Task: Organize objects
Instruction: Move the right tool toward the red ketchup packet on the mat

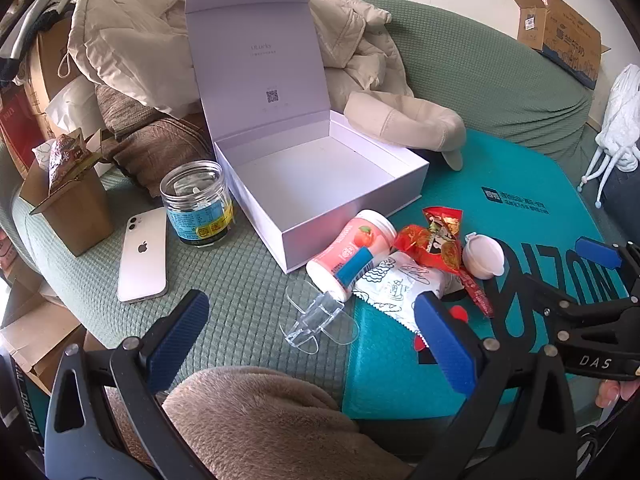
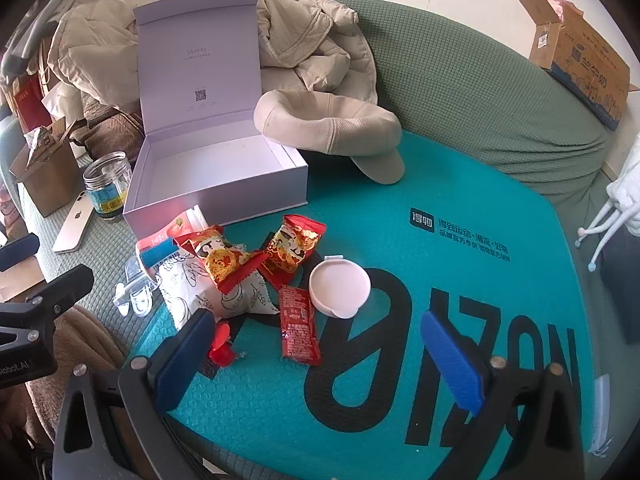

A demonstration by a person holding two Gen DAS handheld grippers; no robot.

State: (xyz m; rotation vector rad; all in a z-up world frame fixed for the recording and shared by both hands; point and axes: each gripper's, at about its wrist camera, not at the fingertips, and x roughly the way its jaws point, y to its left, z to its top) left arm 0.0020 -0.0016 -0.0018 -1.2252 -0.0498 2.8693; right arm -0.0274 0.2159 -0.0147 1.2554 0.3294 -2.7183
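Snack packets, a bottle and a lid are lying in a loose pile on the teal bubble mailer [image 2: 460, 208], just in front of the white gift box [image 1: 320, 188], which is sitting open and empty with its lid standing up against a beige jacket [image 1: 132, 40]. Spreading under everything is the green quilted cover [image 1: 240, 272], and a beige cap [image 2: 332, 128] is leaning on the box's far right corner. In the pile, the white printed pouch [image 2: 216, 292] is lying partly under 2 red-and-gold packets [image 2: 292, 248], the pink bottle [image 1: 352, 248] is resting on its side touching the box front, its label half hidden from the right wrist view, and the round white lid [image 2: 339, 288] is sitting just beside a red sauce sachet [image 2: 299, 328]. A clear plastic piece [image 1: 320, 320] is hard to make out against the cover. Left of the box are standing a glass jar [image 1: 196, 200] and a white phone [image 1: 144, 256], face down. The left gripper [image 1: 312, 324] and right gripper [image 2: 320, 352] are both hovering with fingers spread wide, pinching nothing; a small red object near the right gripper's left finger is partly hidden.
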